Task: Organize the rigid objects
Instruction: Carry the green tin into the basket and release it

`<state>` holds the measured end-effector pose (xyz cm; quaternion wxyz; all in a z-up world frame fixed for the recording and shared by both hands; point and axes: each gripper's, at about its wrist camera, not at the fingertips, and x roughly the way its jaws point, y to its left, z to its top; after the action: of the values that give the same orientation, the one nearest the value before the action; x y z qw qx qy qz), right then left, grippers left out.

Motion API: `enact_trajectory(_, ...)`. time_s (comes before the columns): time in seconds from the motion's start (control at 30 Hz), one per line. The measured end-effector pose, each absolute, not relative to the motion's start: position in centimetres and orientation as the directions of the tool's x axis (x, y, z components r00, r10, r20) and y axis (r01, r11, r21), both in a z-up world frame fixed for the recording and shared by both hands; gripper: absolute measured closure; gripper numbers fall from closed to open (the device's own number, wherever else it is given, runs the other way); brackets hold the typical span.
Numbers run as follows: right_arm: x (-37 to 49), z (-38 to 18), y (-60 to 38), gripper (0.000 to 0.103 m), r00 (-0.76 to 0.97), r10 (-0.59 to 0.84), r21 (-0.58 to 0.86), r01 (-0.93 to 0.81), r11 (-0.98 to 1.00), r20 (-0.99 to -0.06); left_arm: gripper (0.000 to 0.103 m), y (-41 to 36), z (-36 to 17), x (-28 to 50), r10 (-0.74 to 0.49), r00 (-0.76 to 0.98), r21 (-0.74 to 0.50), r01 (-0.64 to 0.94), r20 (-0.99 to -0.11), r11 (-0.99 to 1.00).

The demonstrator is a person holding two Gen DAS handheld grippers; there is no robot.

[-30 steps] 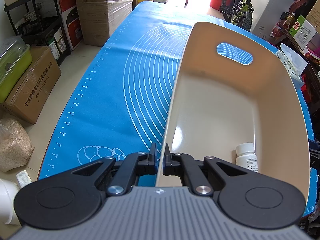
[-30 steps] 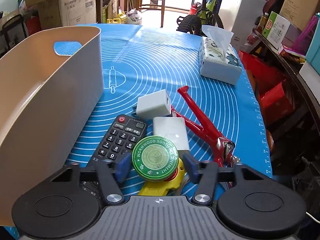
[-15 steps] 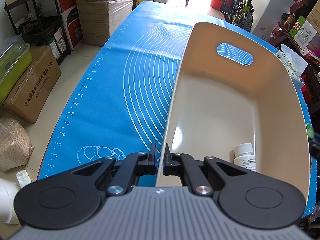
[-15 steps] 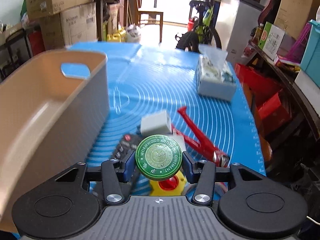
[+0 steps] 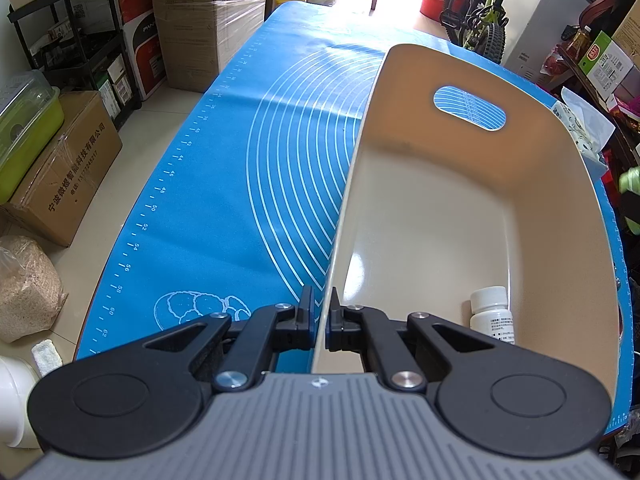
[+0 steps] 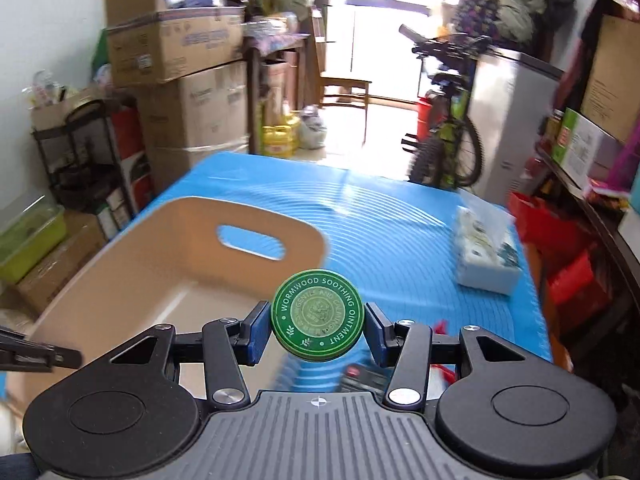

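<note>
Your left gripper [image 5: 319,320] is clamping the near rim of the beige bin [image 5: 576,216], low centre; a white bottle [image 5: 491,316] is standing inside, lower right. Your right gripper [image 6: 317,327] is grasping the green ointment tin [image 6: 317,315] mid-frame, above the blue mat [image 6: 400,240].

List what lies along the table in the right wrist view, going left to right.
Left gripper at the edge → beige bin → green ointment tin held in the right gripper → tissue box on the blue mat.
</note>
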<state>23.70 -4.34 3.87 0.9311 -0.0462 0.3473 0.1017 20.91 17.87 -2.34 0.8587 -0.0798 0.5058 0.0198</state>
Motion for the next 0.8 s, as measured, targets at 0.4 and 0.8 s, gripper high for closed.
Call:
enact_trajectory(0.4, 24.6, 1.2, 4.3, 0.049, 0.624, 0.238, -0.031, -0.389, 0.921, -0.745, 0.097, 17.9, -2.3, 20.9, -0.046, 0.487, -0.117, -0.115, -0.872, 0.986)
enact_trajectory(0.8, 24.7, -2.7, 8.2, 0.049, 0.469, 0.201, -0.064, -0.491, 0.869, -0.86, 0.097, 17.8, -2.4, 20.9, -0.044, 0.487, -0.114, -0.115, -0.872, 0.987)
